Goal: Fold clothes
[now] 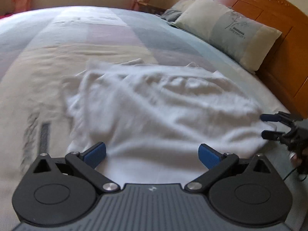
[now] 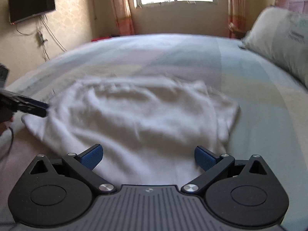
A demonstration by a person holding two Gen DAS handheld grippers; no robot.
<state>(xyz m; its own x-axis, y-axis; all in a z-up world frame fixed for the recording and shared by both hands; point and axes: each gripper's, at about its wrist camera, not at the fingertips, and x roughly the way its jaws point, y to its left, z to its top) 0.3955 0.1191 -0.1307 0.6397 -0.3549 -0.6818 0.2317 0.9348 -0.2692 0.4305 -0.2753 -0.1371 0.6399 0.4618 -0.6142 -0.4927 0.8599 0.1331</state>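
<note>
Both grippers, left (image 1: 152, 155) and right (image 2: 148, 156), jaws spread wide, hold nothing. They hover at the near edge of the shirt (image 1: 154, 104), likely lining up a hem grab. Shirt lies rumpled on the bed (image 1: 67, 38).

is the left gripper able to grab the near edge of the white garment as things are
Probably yes. The left gripper is open, its blue pads either side of the white garment, whose near edge lies between them on the bed. Nothing sits in between; the right gripper is off at the far corner.
</note>
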